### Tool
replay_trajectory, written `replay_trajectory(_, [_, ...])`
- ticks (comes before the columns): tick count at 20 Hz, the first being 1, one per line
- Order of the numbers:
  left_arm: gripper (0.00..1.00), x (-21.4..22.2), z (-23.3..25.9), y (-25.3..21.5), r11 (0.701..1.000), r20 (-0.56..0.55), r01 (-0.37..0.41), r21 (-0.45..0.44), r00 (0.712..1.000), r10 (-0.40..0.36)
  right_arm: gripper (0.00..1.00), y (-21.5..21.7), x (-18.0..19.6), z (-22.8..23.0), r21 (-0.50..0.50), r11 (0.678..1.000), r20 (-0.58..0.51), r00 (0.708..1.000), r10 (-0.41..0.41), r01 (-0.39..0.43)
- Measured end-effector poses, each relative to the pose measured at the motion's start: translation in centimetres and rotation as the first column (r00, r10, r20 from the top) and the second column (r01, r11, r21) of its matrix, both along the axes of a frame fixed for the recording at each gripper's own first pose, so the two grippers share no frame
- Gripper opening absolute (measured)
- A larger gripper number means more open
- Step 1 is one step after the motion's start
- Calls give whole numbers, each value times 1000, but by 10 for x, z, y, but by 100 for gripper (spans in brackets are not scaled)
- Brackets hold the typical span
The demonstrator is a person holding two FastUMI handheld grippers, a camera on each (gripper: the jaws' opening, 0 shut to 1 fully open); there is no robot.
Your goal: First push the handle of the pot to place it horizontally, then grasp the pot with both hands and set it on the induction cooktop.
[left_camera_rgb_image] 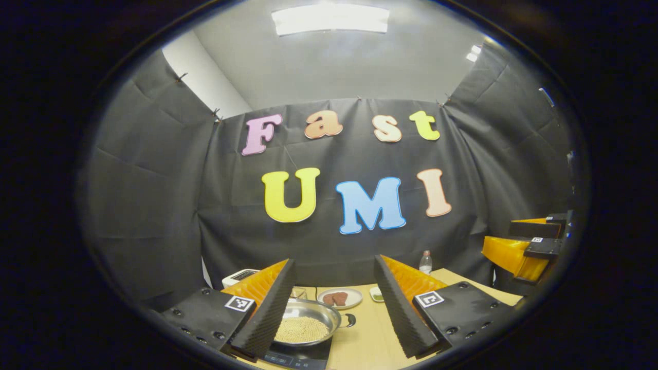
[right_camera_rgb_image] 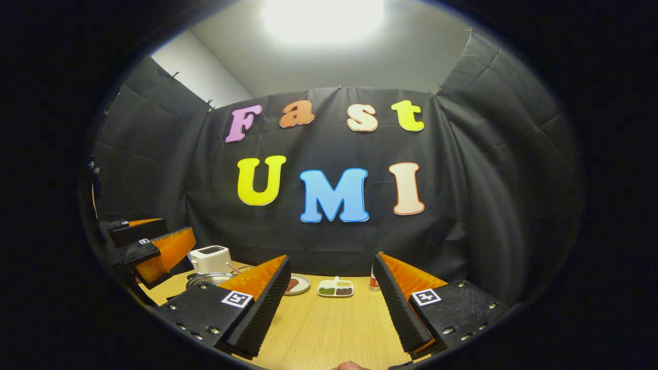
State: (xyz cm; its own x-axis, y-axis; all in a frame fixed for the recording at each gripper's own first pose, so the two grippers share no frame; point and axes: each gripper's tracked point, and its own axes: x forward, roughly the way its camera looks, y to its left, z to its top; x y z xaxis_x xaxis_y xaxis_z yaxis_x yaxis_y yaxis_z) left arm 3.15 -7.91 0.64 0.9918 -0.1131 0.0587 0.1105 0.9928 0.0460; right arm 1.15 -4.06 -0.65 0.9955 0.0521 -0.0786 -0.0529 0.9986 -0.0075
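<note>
A steel pot (left_camera_rgb_image: 308,321) filled with pale beans stands on the black induction cooktop (left_camera_rgb_image: 300,358), low in the left gripper view. Its short dark handle (left_camera_rgb_image: 349,320) points right. My left gripper (left_camera_rgb_image: 334,267) hangs open above it, the pot showing between the two fingers and touched by neither. In the right gripper view my right gripper (right_camera_rgb_image: 331,257) is open over bare wooden table (right_camera_rgb_image: 324,324), and the pot's rim (right_camera_rgb_image: 205,279) peeks out behind its left finger. Each gripper also appears at the edge of the other's view: the right gripper (left_camera_rgb_image: 506,235) and the left gripper (right_camera_rgb_image: 177,228).
A white toaster (right_camera_rgb_image: 209,258) stands behind the pot. Along the table's back are a plate of brown food (left_camera_rgb_image: 339,298), a divided white dish (right_camera_rgb_image: 335,288) and a bottle (left_camera_rgb_image: 425,262). A fingertip (right_camera_rgb_image: 349,366) shows at the bottom edge.
</note>
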Motion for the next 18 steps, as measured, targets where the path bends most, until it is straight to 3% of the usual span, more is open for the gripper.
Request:
replay_trajectory(1, [90,0,1,1,1000,2,0,1,1000,0,96,4,0,2,1,1000,2,1000,6,-6])
replay_trajectory(2, [98,0,2,2,1000,6,0,4,1000,0,97,6,0,4,2,1000,8,1000,9,-9])
replay_trajectory(18, [98,-8,17,16,999,40,-3,33,999,2,97,11,-7,16,38,999,37,999,-14,12])
